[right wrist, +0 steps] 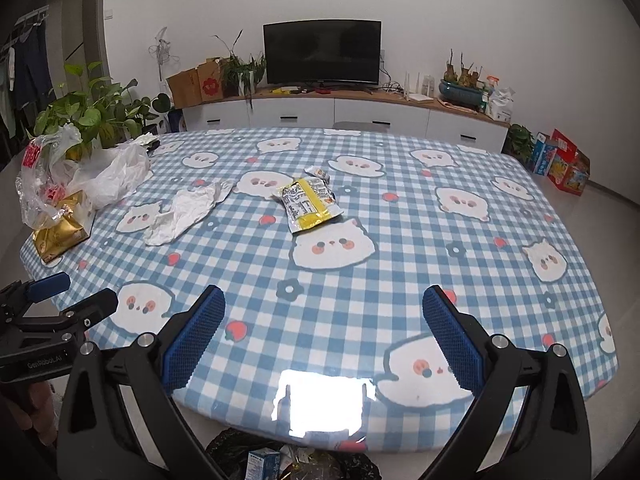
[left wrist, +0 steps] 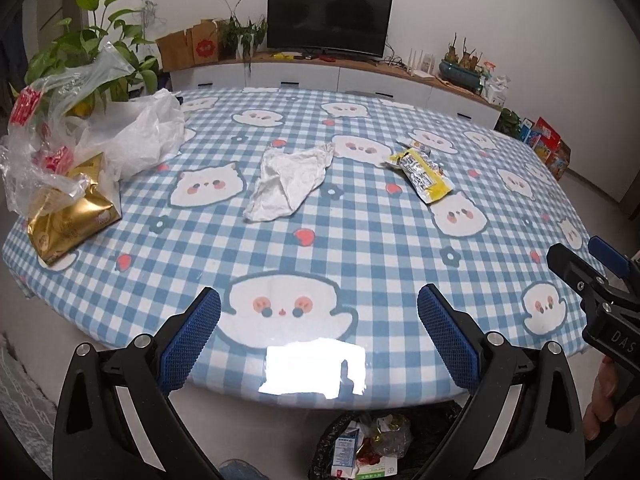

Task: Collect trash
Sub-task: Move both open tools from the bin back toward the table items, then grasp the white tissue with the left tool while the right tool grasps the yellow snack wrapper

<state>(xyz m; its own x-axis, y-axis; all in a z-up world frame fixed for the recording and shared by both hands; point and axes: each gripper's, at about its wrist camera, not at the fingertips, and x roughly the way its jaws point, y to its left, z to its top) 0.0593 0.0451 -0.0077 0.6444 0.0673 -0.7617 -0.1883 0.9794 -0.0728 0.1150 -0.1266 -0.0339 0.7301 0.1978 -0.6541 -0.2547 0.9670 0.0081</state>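
Blue-and-white checked bench (left wrist: 360,216) with white cartoon faces; white tissue (left wrist: 288,184) at 12 o'clock, yellow-silver wrapper (left wrist: 424,172) at 1 o'clock

The worktop (right wrist: 400,240) wore a blue-and-white checked cloth with cartoon faces. Near its middle lay a crumpled white tissue (right wrist: 184,212) and a yellow-and-silver wrapper (right wrist: 308,206), apart. At the left edge sat a gold pack (right wrist: 60,232) and plastic bags (right wrist: 104,176).

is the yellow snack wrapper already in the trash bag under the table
No, the yellow snack wrapper lies flat on the checked tablecloth, while the black trash bag sits on the floor below the table edge.
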